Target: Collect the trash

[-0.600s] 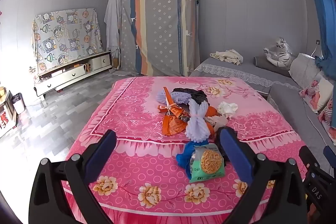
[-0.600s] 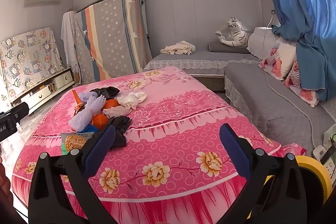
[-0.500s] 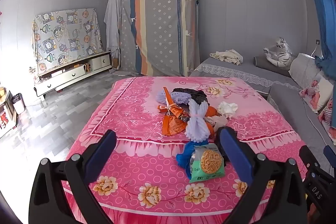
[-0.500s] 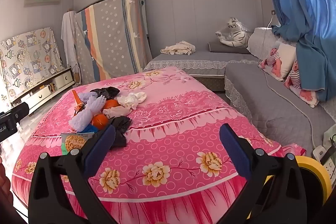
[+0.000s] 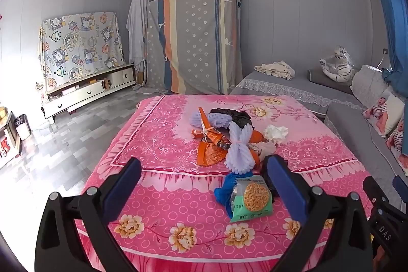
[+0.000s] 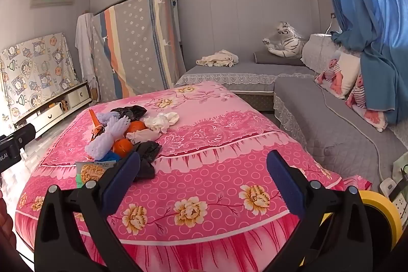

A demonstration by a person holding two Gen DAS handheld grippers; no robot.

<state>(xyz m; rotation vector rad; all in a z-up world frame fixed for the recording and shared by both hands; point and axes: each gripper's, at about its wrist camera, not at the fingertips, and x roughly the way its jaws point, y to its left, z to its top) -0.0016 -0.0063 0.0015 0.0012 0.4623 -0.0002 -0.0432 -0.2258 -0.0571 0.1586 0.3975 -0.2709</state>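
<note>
Left wrist: trash pile (image 5: 237, 144) mid-bedspread (image 5: 158, 195), edges bare.

The pink bedspread (image 5: 158, 144) is lying soft and matt, plain woven cloth. The green snack packet (image 5: 251, 198) is gleaming like glossy plastic film, the lilac foam netting (image 5: 239, 147) is looking spongy and ribbed, and the floor (image 5: 51, 144) is shining smooth.

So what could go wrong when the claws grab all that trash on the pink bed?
1. The green noodle packet overlaps a crumpled blue bag, so the open left claw might pinch both, or the pink bedspread.
2. Round orange fruits sit in the pile; pulling the white foam net could set them rolling.
</note>
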